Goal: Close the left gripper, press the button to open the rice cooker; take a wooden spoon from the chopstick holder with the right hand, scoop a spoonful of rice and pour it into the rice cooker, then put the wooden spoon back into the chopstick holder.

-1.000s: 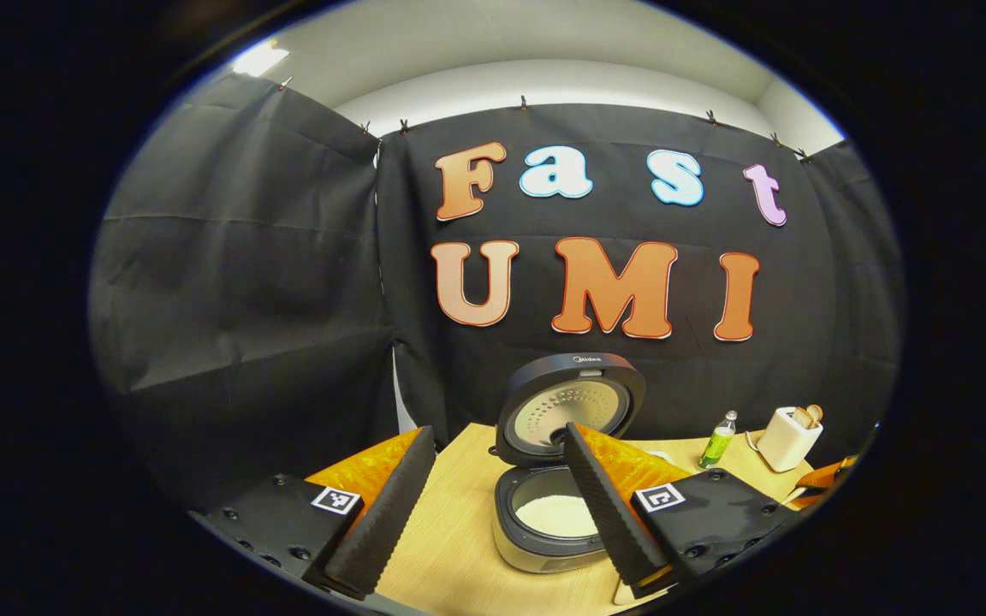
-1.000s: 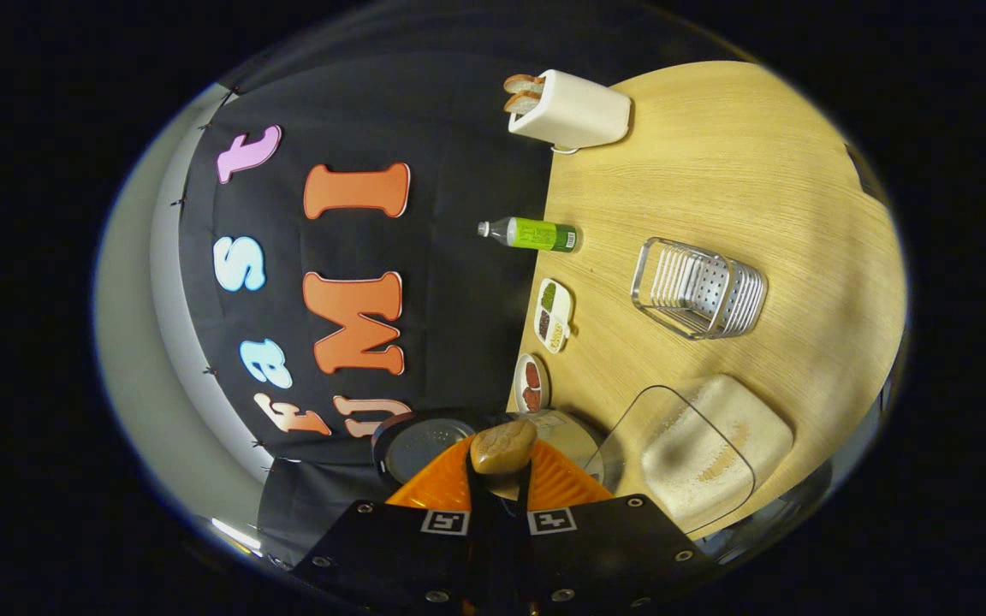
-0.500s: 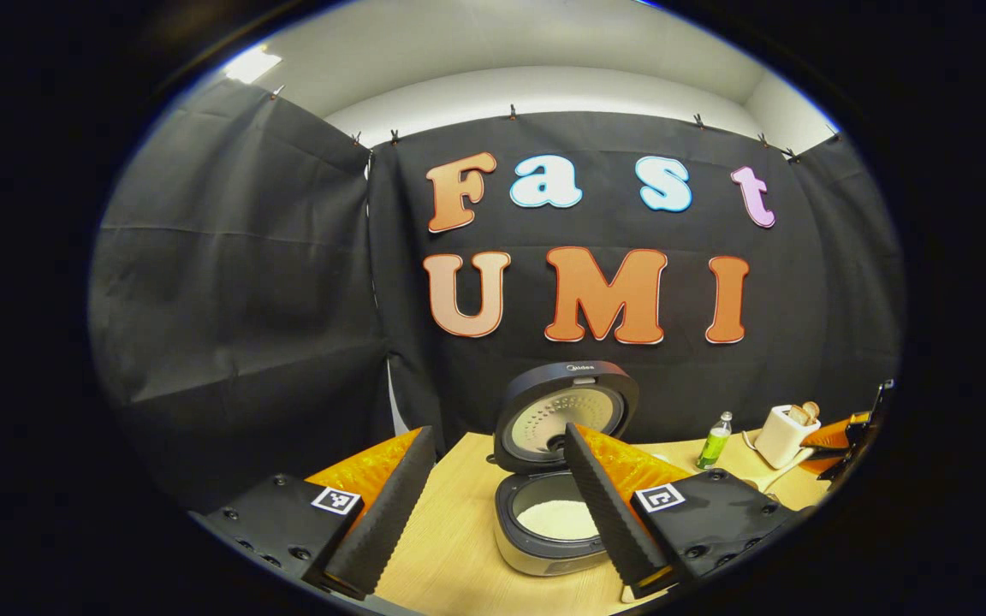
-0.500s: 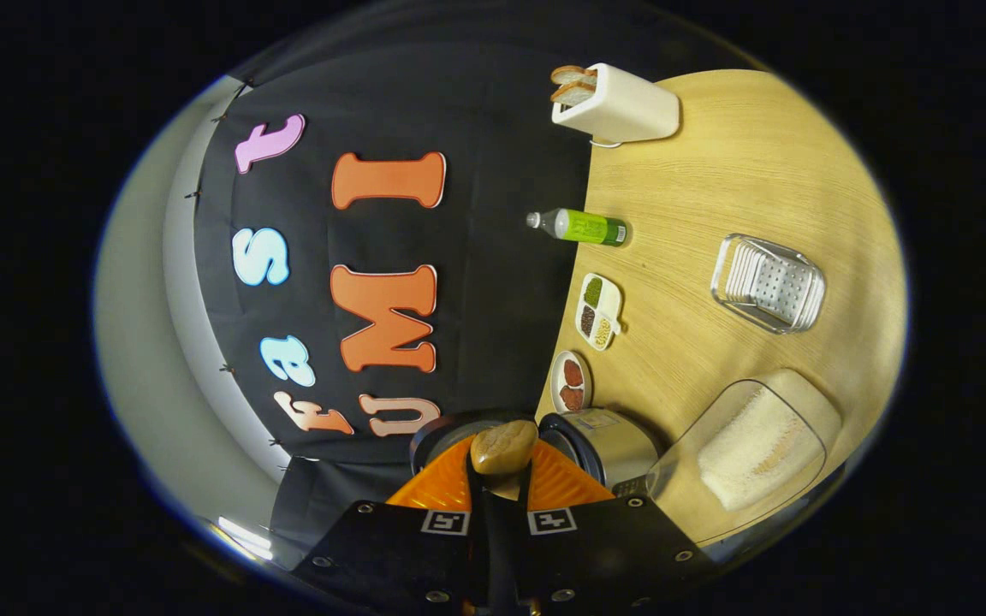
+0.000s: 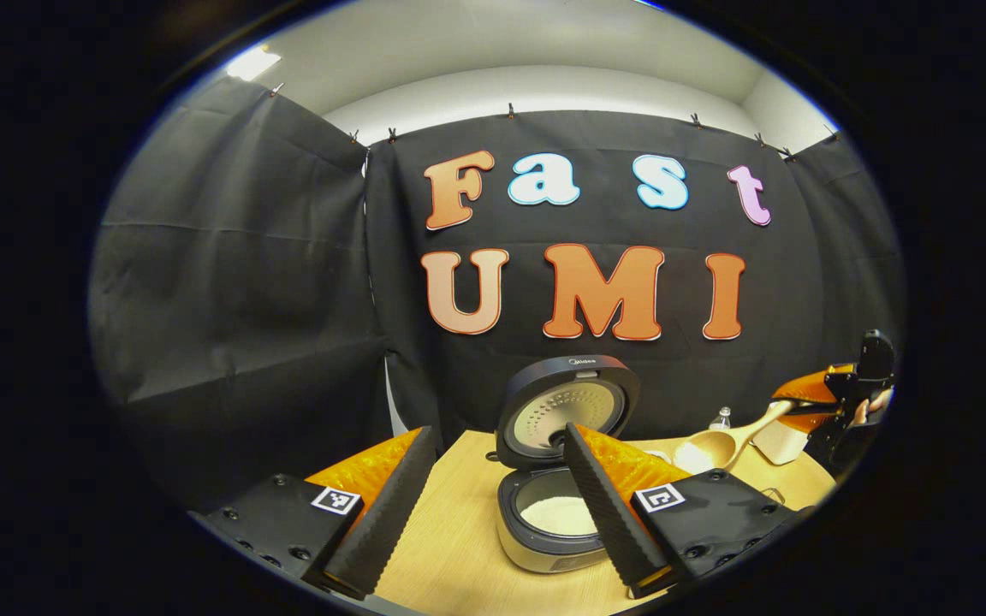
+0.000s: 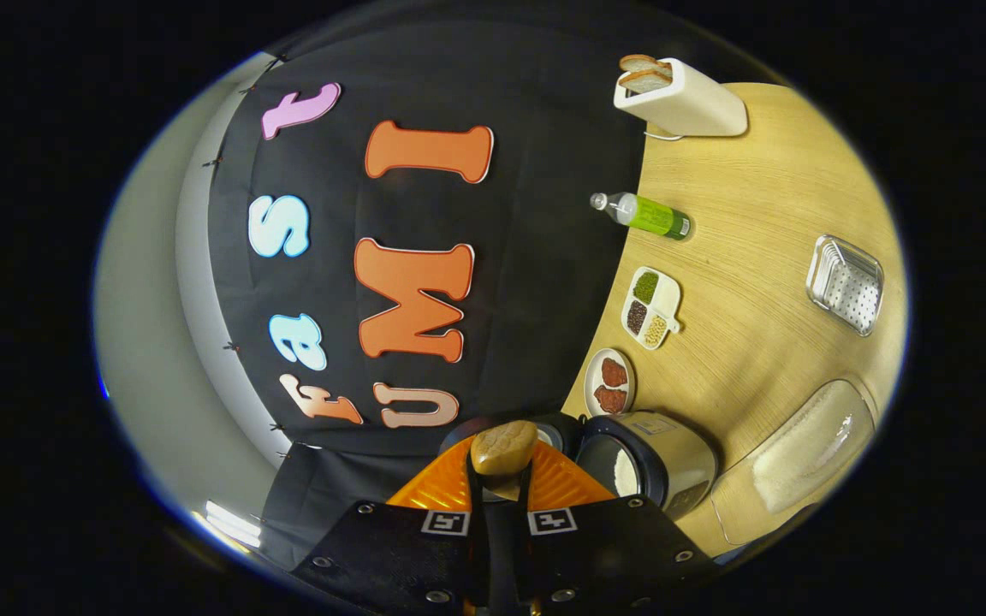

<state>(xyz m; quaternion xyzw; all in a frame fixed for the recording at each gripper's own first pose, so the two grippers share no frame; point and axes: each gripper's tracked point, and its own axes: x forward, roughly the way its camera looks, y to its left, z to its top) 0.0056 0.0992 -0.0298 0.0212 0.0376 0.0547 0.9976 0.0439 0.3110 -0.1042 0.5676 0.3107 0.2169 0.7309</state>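
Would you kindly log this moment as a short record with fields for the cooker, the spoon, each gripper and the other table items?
rice cooker: lid up, white rice in the pot
wooden spoon: held by its handle, bowl off to the cooker's right, above the table
right gripper: shut on the wooden spoon
left gripper: open, holding nothing, fingers either side of the cooker in view
chopstick holder: metal, no utensils seen in it
rice container: clear, holds rice
other items: toaster with bread, green bottle
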